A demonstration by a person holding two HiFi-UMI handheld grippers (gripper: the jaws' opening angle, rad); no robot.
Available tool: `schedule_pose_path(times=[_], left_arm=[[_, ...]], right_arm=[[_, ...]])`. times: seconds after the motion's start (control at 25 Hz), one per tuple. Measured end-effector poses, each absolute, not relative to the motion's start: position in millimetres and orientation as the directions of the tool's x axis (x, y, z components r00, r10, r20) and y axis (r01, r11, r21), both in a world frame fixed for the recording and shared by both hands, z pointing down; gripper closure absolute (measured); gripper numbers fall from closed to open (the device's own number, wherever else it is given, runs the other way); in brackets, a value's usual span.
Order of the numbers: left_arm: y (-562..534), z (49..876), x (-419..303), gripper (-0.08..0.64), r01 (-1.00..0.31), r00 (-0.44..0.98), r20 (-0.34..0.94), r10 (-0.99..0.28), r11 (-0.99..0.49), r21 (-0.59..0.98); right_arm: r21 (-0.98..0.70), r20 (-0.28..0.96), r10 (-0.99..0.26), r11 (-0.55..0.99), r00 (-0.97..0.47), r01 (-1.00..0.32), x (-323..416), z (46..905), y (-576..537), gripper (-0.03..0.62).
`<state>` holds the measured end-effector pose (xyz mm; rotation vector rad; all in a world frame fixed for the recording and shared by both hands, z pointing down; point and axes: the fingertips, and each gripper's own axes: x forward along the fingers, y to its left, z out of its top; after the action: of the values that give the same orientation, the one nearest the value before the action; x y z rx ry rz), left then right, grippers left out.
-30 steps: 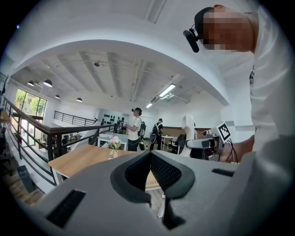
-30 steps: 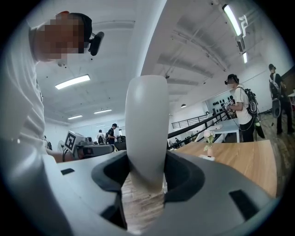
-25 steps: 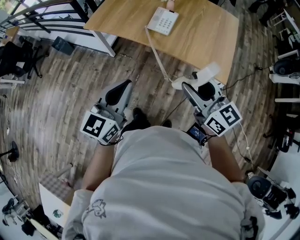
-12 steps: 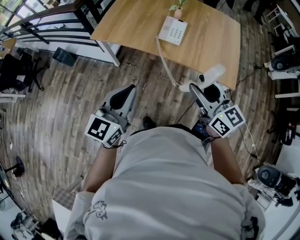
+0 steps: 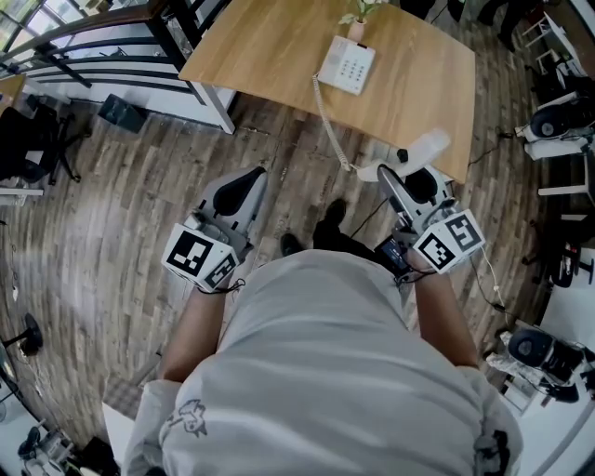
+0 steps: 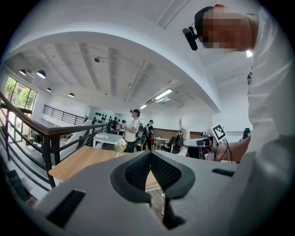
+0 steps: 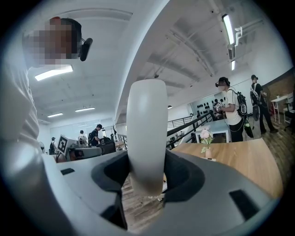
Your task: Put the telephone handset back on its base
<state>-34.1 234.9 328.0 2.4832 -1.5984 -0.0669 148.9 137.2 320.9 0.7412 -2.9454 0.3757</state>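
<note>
The white telephone base (image 5: 346,65) lies on the wooden table (image 5: 270,46), near its far edge. A coiled cord (image 5: 327,125) runs from the base off the table's front edge to the white handset (image 5: 414,153). My right gripper (image 5: 402,173) is shut on the handset and holds it over the floor, just short of the table's near right corner. In the right gripper view the handset (image 7: 146,129) stands upright between the jaws of the right gripper (image 7: 146,177). My left gripper (image 5: 247,178) hangs over the floor to the left. Its pads (image 6: 138,170) meet with nothing between them.
A small potted flower (image 5: 359,20) stands just behind the base. A black railing (image 5: 102,51) and a stairwell lie to the table's left. Desks and black chairs (image 5: 558,125) line the right side. Several people (image 6: 134,131) stand beyond the table.
The table and base have come nearer and sit lower in the head view. Both grippers have moved toward the table, and the handset stays in the right one.
</note>
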Motion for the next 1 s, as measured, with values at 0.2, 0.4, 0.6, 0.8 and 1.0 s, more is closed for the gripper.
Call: schedule_pose_path(times=[0.2, 0.4, 0.6, 0.8, 1.0], left_arm=[[228, 329, -42, 0.554, -0.898, 0.419, 0.067, -0.905, -0.403, 0.179], [209, 329, -52, 0.554, -0.902, 0.413, 0.072, -0.908, -0.396, 0.171], [181, 330, -60, 0.554, -0.908, 0.403, 0.08, -0.911, -0.387, 0.162], [140, 336, -68, 0.554, -0.91, 0.398, 0.091, -0.913, -0.38, 0.168], [85, 335, -68, 0.554, -0.912, 0.393, 0.095, -0.915, -0.374, 0.167]], right_arm=[[-0.226, 0.138, -0.445, 0.855, -0.885, -0.466, 136, 325, 125, 0.368], [-0.245, 0.135, -0.433, 0.857, -0.891, -0.453, 125, 331, 104, 0.368], [-0.261, 0.129, -0.426, 0.856, -0.895, -0.446, 117, 336, 73, 0.368], [-0.277, 0.134, -0.415, 0.856, -0.9, -0.436, 108, 345, 32, 0.368], [-0.3, 0.141, -0.403, 0.853, -0.904, -0.427, 106, 349, -18, 0.368]])
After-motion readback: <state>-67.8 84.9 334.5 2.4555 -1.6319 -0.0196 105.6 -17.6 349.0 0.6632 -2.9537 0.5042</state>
